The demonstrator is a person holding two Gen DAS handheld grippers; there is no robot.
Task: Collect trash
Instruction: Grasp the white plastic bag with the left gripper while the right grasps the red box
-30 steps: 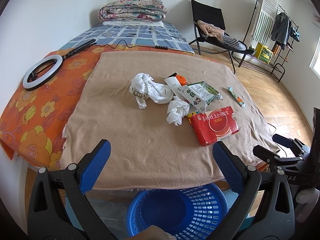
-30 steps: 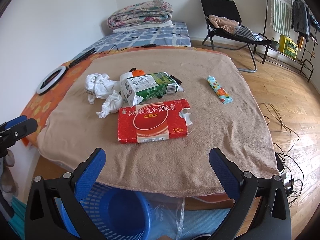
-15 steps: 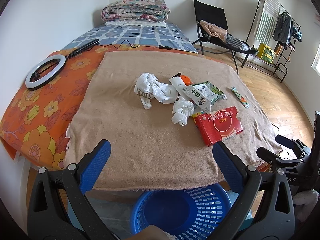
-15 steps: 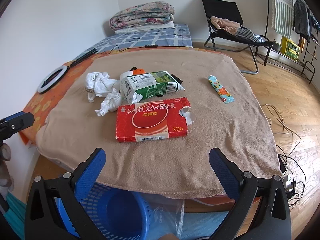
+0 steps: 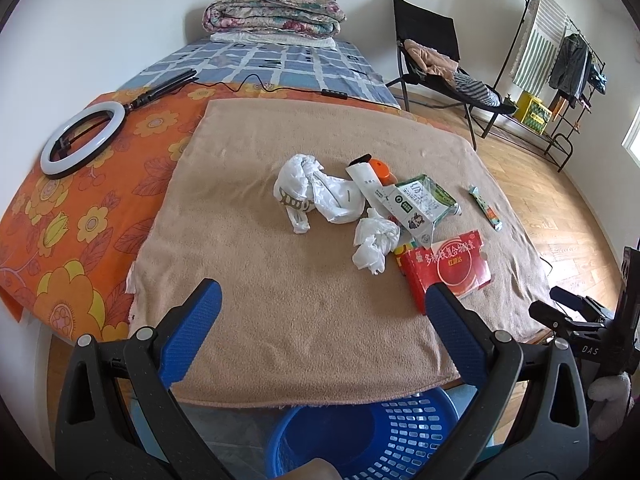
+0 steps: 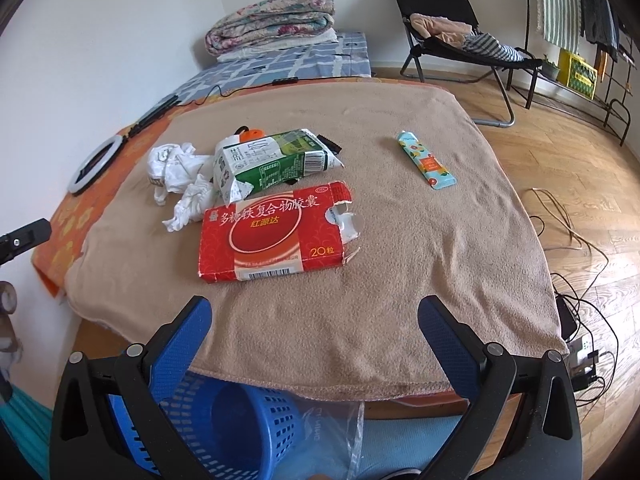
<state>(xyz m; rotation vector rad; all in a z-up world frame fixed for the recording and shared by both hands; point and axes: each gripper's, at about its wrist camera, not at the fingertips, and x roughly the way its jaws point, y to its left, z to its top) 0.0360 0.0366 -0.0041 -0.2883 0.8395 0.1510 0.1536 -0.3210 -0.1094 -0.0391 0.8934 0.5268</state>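
Trash lies on a tan blanket [image 5: 280, 320] [image 6: 400, 280]: a torn red carton [image 5: 448, 268] [image 6: 272, 236], a green and white milk carton [image 5: 416, 204] [image 6: 268, 164], a small crumpled tissue [image 5: 374, 244] [image 6: 190, 202], a larger wad of white paper [image 5: 316, 196] [image 6: 172, 166], an orange cap [image 5: 382, 170] [image 6: 252, 135] and a slim teal wrapper [image 5: 486, 213] [image 6: 426, 165]. A blue basket [image 5: 360, 436] [image 6: 224, 420] stands below the blanket's near edge. My left gripper [image 5: 320, 300] and right gripper [image 6: 316, 316] hang open and empty over that edge, short of the trash.
A white ring light [image 5: 82, 140] rests on the orange flowered sheet [image 5: 60, 220] at the left. Folded quilts [image 5: 276, 14] lie on the bed behind. A black folding chair [image 5: 436, 56] and a clothes rack [image 5: 560, 64] stand at the right, with cables [image 6: 576, 248] on the wood floor.
Both grippers have eased forward toward the trash; the red carton looms larger in the right wrist view. Both stay open and nothing has been taken hold of.
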